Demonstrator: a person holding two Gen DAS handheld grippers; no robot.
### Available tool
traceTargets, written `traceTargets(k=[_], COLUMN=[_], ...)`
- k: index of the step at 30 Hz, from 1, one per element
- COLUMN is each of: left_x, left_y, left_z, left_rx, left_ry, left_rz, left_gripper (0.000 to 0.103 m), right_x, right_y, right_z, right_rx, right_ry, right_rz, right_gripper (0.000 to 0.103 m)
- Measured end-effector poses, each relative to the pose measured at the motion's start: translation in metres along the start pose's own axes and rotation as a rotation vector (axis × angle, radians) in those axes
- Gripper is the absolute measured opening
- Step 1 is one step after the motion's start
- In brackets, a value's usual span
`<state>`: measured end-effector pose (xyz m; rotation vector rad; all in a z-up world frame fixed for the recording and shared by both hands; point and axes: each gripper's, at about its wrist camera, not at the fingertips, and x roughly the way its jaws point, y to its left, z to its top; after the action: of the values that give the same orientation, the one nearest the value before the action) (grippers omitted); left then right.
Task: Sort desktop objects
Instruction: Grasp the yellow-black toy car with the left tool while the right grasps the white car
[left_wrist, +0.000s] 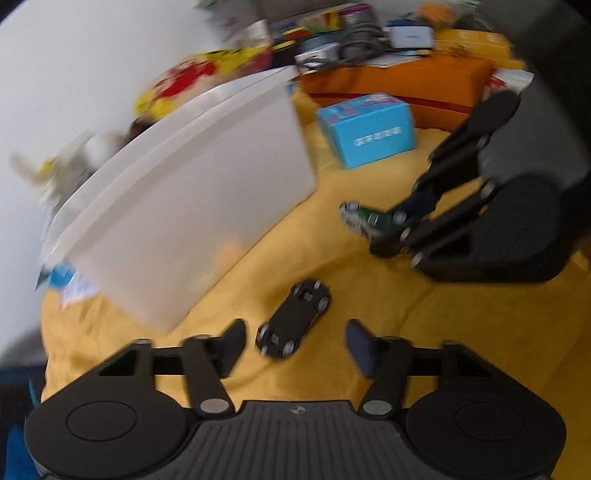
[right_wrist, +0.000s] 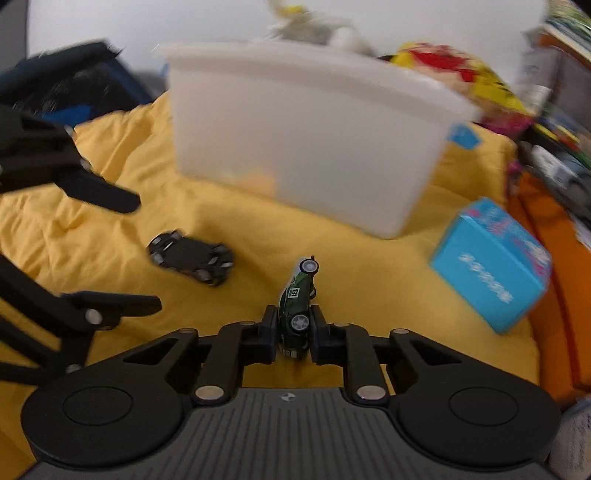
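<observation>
A black toy car (left_wrist: 293, 324) lies on the yellow cloth (left_wrist: 369, 295), just ahead of and between the fingers of my left gripper (left_wrist: 295, 341), which is open. It also shows in the right wrist view (right_wrist: 192, 256). My right gripper (right_wrist: 293, 328) is shut on a green toy car (right_wrist: 297, 306), held on its side above the cloth; it also shows in the left wrist view (left_wrist: 369, 219). A white translucent bin (right_wrist: 306, 136) stands behind both cars, with something orange inside.
A blue carton (right_wrist: 491, 262) lies on the cloth to the right of the bin. An orange box (left_wrist: 399, 79) and cluttered items sit beyond it. A yellow and red bag (left_wrist: 195, 77) is behind the bin.
</observation>
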<state>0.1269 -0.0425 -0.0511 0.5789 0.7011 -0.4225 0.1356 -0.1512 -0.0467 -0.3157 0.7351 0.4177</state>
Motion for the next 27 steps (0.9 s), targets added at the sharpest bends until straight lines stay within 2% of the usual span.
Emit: traceTargets(k=[1, 2, 6, 9, 11, 13, 17, 21, 23, 25, 27], left_x=[0.006, 0.014, 0.032, 0.036, 0.034, 0.026, -0.012, -0.037, -0.039, -0.037, -0.041], left_y=[0.001, 0.002, 0.005, 0.015, 0.024, 0.035, 0.050, 0.036, 0.026, 0.019, 0.019], left_z=[0.003, 0.005, 0.007, 0.007, 0.004, 0.001, -0.025, -0.068, -0.088, -0.099, -0.105], left_rx=[0.010, 0.014, 0.036, -0.038, -0.143, -0.284, -0.665, -0.940, -1.044, -1.072, -1.075], left_ry=[0.012, 0.036, 0.054, 0.047, 0.045, 0.052, 0.026, 0.029, 0.047, 0.087, 0.086], left_rz=[-0.015, -0.035, -0.027, -0.049, -0.068, -0.115, -0.290, -0.429, -0.461, -0.433, -0.405], left_gripper=[0.038, 0.035, 0.037, 0.033, 0.031, 0.023, 0.018, 0.018, 0.018, 0.019, 0.024], right_x=[-0.006, -0.012, -0.030, -0.038, -0.039, -0.041, -0.049, -0.054, -0.054, -0.053, -0.048], right_y=[-0.005, -0.010, -0.020, -0.016, -0.011, -0.009, -0.002, 0.008, 0.009, 0.010, 0.009], right_z=[-0.001, -0.003, -0.012, -0.021, -0.027, -0.030, -0.031, -0.030, -0.030, -0.031, -0.033], right_rx=[0.021, 0.044, 0.096, 0.096, 0.098, 0.111, 0.103, 0.091, 0.124, 0.180, 0.227], right_ry=[-0.010, -0.013, 0.001, 0.013, 0.022, 0.031, 0.021, 0.002, 0.007, 0.016, 0.040], right_rz=[-0.004, 0.000, 0.005, 0.008, 0.014, 0.033, 0.066, 0.105, 0.150, 0.206, 0.248], right_gripper=[0.019, 0.019, 0.019, 0.019, 0.019, 0.019, 0.019, 0.019, 0.019, 0.019, 0.019])
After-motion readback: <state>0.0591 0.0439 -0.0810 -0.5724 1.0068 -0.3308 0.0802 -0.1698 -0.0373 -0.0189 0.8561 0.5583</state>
